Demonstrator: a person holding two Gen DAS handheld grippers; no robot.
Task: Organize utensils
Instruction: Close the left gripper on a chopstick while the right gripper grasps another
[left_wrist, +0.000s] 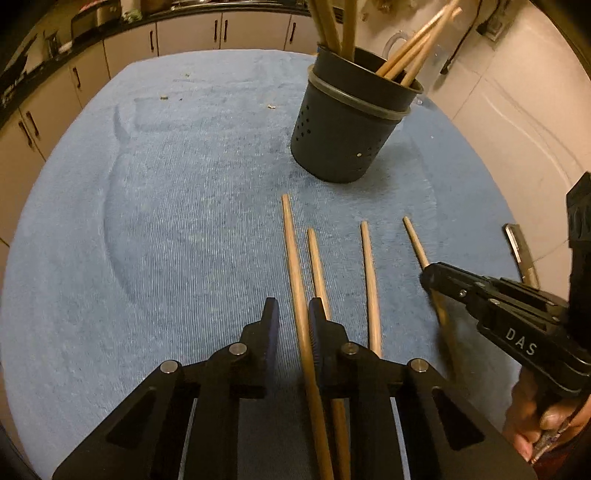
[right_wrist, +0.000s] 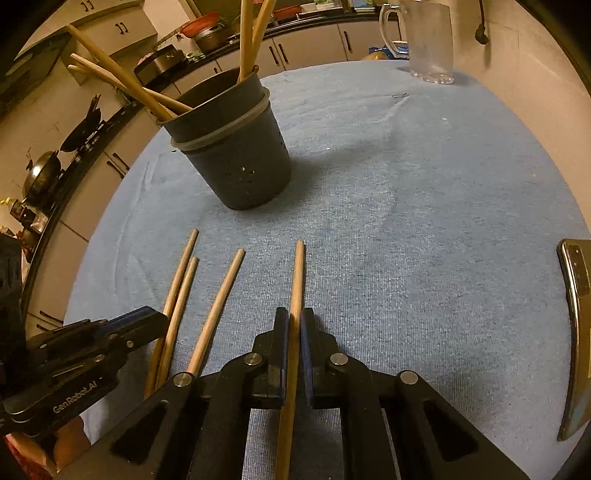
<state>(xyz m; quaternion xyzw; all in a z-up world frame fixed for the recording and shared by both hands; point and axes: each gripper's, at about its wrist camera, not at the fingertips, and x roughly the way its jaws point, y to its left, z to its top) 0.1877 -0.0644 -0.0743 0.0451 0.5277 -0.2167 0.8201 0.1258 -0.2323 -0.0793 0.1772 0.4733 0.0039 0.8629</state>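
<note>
Several wooden chopsticks lie side by side on the blue towel (left_wrist: 166, 221). My left gripper (left_wrist: 293, 317) straddles the leftmost chopstick (left_wrist: 290, 236). That stick rests against the right finger, a gap shows at the left pad, so the jaws are open. My right gripper (right_wrist: 294, 321) is shut on the rightmost chopstick (right_wrist: 298, 273), low over the towel; it also shows as the right gripper (left_wrist: 430, 277) in the left wrist view. Two more chopsticks (left_wrist: 369, 273) lie between them. The dark perforated holder (left_wrist: 343, 136) stands upright behind, with several chopsticks in it.
A phone (right_wrist: 576, 332) lies at the towel's right edge. A clear plastic mug (right_wrist: 430, 40) stands at the far right corner. Small crumbs dot the far towel. Kitchen cabinets and a counter with pots run behind and to the left.
</note>
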